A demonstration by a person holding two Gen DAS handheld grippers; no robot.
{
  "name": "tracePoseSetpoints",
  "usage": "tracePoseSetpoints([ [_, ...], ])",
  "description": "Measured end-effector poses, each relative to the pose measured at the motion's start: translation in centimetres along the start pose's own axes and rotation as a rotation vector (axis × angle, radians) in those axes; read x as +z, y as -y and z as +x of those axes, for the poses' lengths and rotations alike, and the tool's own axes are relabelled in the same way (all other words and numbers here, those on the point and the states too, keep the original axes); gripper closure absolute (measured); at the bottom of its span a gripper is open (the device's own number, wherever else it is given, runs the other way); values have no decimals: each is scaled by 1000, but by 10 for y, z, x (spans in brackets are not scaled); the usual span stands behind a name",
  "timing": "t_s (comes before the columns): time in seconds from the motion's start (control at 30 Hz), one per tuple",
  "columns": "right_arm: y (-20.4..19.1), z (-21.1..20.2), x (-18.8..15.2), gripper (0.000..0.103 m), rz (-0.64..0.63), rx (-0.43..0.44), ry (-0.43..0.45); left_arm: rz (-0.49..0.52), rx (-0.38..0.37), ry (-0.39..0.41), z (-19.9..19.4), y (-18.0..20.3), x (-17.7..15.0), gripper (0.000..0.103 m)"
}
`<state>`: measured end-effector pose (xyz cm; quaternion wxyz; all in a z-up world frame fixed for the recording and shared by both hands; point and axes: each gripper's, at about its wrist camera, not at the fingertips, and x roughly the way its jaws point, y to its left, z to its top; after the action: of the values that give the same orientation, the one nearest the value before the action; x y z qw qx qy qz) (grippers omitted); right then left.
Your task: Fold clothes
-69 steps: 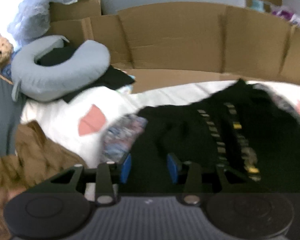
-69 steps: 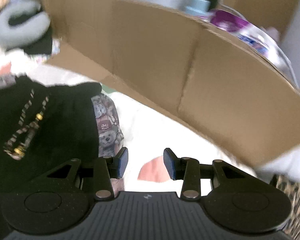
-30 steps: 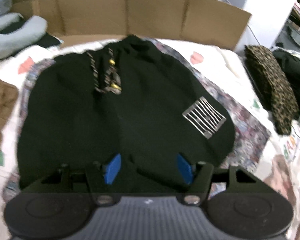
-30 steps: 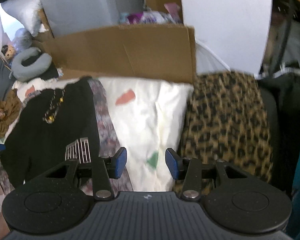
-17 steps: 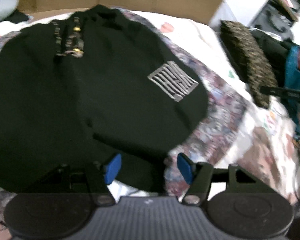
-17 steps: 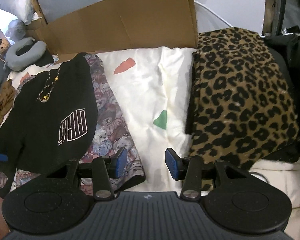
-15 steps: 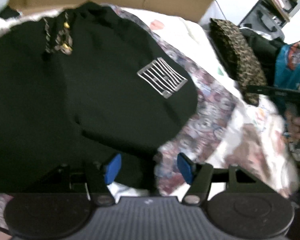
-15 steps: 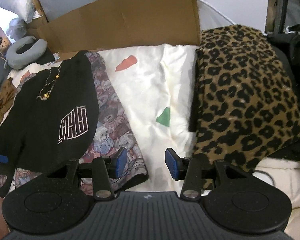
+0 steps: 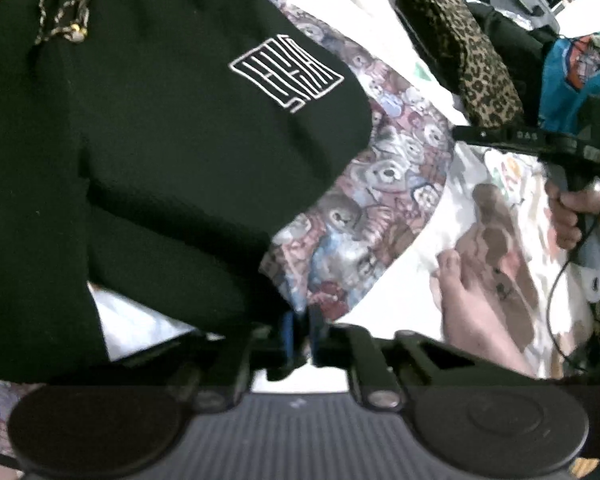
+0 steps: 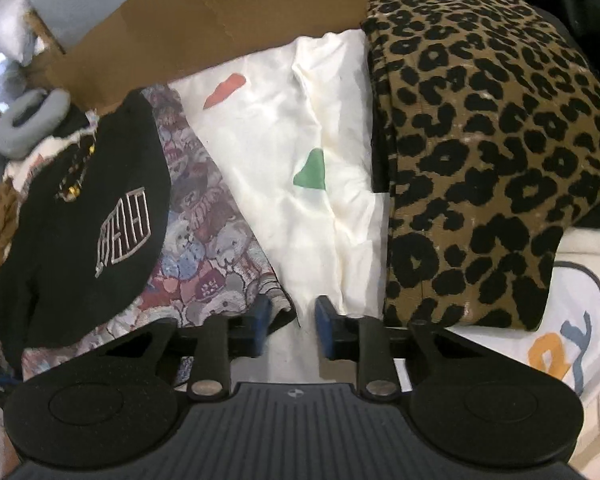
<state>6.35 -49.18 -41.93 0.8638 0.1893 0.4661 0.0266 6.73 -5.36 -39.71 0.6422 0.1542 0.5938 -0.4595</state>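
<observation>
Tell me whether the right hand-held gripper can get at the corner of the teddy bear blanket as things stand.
Probably yes. The right hand-held gripper is open with the teddy bear blanket corner just ahead of its fingers, and nothing lies between; the leopard cloth sits off to the side.

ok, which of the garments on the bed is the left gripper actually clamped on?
The bear-print garment: the left gripper is shut on its lower corner. The black sweatshirt lies on top of it, and the leopard-print piece sits apart, untouched.

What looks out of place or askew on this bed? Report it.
The black sweatshirt lies spread over the teddy-bear print garment, hiding most of it. Its lower sleeve is crumpled. The left tongs pinch the print garment's corner. A bare foot rests on the bedding.
</observation>
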Motion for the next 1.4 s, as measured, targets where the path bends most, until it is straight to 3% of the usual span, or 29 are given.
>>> tracePoseSetpoints([
  [0.03, 2, -1, -1, 88, 12, 8, 5, 3, -9, 1, -3, -1, -1, 99],
  [0.13, 2, -5, -2, 100, 13, 15, 6, 8, -39, 1, -12, -3, -2, 100],
  [0.23, 5, -10, -2, 102, 28, 11, 15, -4, -59, -2, -22, -6, -4, 101],
  [0.5, 9, -17, 2, 100, 65, -1, 30, -49, -63, -27, -27, -16, -9, 101],
  [0.8, 0, 6, 4, 89, 82, 29, 13, -95, -38, -68, -12, -28, -13, 100],
  [0.97, -7, 14, -4, 92, 30, 20, 4, -105, -33, -76, -4, -26, -11, 100],
  [1.03, -4, 12, -4, 103, 28, 13, -3, -104, -35, -76, -2, -24, -10, 99],
  [1.4, 5, -8, -4, 99, 48, 5, 19, -115, -37, -86, -5, -32, -11, 95],
])
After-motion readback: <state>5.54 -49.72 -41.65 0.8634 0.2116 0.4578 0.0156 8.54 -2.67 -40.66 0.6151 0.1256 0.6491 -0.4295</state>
